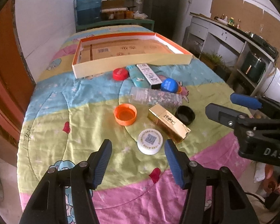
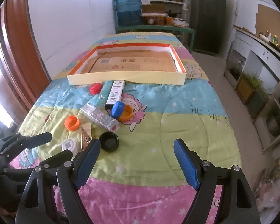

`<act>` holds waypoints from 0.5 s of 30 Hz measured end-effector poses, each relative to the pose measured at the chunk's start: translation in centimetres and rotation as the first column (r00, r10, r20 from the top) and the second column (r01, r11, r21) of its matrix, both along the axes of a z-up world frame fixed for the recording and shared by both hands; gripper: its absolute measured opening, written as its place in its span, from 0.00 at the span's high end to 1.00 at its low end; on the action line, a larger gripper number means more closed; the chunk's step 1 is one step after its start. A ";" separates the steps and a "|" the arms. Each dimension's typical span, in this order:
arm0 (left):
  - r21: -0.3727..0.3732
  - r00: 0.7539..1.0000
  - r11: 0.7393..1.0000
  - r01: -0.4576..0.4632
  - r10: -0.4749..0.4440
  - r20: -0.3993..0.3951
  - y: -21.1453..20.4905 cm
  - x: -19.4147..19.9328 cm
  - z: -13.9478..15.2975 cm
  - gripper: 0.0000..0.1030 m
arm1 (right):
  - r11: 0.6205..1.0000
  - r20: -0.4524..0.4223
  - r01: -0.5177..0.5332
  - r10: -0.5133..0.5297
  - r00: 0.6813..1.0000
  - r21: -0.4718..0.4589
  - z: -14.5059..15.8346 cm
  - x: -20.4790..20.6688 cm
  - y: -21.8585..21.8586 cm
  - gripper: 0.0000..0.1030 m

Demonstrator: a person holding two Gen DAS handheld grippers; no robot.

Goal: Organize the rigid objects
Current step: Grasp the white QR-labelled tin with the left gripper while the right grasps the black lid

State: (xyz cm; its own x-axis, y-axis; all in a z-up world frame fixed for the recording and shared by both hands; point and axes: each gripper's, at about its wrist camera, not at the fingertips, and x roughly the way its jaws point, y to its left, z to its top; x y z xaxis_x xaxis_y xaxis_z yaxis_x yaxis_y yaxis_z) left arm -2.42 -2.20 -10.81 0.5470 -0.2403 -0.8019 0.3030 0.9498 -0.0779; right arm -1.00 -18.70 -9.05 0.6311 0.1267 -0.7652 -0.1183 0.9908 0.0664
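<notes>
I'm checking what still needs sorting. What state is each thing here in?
Tray: holds only cardboard.
White cap: flat, between open left gripper fingers, untouched.
Orange cap: open side up.
Black cap: open side up.
Clear bottle: lying down.
Gold box: lying flat.
Right gripper: open, holding nothing.

Table (image 1: 46, 130) draped in a pastel cartoon quilt (image 1: 95, 100). At the far end, a shallow orange-rimmed box lid (image 1: 132, 63). Nearer: red cap (image 1: 120, 74), white carton (image 1: 149, 76), blue cap (image 1: 169, 85), clear bottle (image 1: 155, 97), orange cap (image 1: 125, 114), gold box (image 1: 168, 124), black cap (image 1: 184, 114), white lid (image 1: 149, 141).
</notes>
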 end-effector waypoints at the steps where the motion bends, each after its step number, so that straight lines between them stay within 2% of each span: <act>1: -0.007 1.000 1.000 0.001 -0.002 -0.012 0.1 0.3 -0.2 0.51 | 1.000 -0.002 -0.002 0.002 1.000 0.001 -0.1 0.0 0.0 0.21; 3: -0.027 1.000 1.000 -0.001 0.000 -0.027 0.3 0.7 -0.5 0.54 | 1.000 -0.007 -0.007 0.007 1.000 0.006 -0.2 0.1 0.0 0.21; 8: -0.025 1.000 1.000 0.001 -0.001 -0.005 0.3 1.0 -0.5 0.63 | 0.999 -0.032 -0.050 0.050 0.998 0.003 -1.1 0.5 0.5 0.21; 10: -0.037 1.000 0.999 -0.002 0.002 -0.001 0.5 1.2 -0.5 0.71 | 0.998 -0.039 -0.067 0.067 0.997 -0.009 -1.7 0.6 0.9 0.22; 12: -0.049 1.000 0.999 -0.005 0.005 0.001 0.7 1.3 -0.5 0.71 | 0.996 -0.054 -0.081 0.079 0.995 -0.031 -2.4 0.8 1.3 0.32; 15: -0.056 1.000 0.998 -0.006 0.007 0.004 0.9 1.3 -0.5 0.71 | 0.994 -0.079 -0.100 0.096 0.992 -0.043 -3.5 1.3 1.7 0.40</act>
State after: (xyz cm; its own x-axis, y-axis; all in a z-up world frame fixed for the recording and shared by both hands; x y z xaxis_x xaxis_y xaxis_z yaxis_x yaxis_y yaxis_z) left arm -1.12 -1.31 -11.27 0.5517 -0.2814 -0.7851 0.2972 0.9459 -0.1301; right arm 0.33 -16.99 -12.52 0.5566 0.1482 -0.8174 -0.2115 0.9768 0.0330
